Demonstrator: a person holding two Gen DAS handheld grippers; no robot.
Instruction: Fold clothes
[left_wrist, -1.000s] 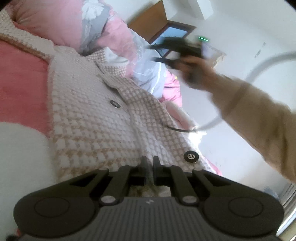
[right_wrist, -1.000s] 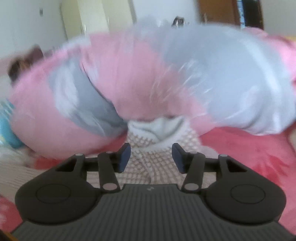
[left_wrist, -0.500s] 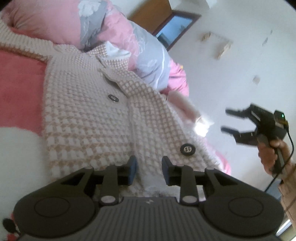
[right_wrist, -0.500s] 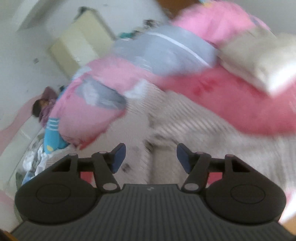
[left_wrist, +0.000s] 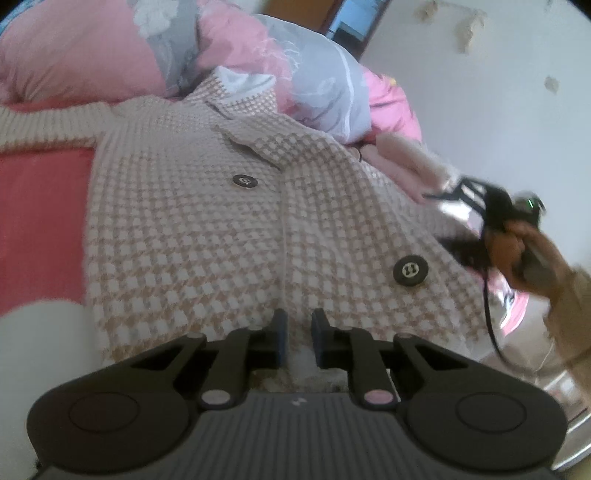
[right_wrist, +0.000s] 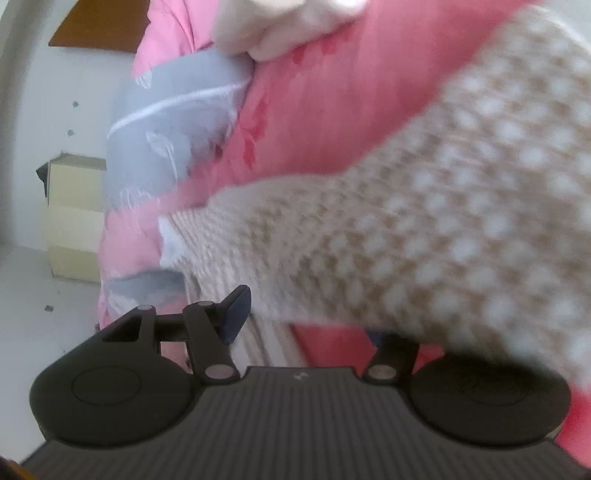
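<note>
The cardigan (left_wrist: 192, 221) lies front up and buttoned on the bed (left_wrist: 37, 206), spread flat, its collar at the far end. The step in hand looks like the first fold, bringing a sleeve in over the body.

The left gripper (left_wrist: 298, 332) sits at the cardigan's hem (left_wrist: 221, 325). Its jaws have just been closing to a narrow slit. The hem edge lies at the tips, and as far as the close view shows, the pads are not pinching it.

The right gripper (right_wrist: 306, 321) is at the cardigan's right sleeve (right_wrist: 369, 229). Its jaws have just been opening and stand wide. The blurred sleeve drapes across them and hides one finger, ungripped.

Next, the right gripper should close on the sleeve near the cuff (right_wrist: 173, 236) and carry it across the cardigan's front while the left pins the hem.
</note>
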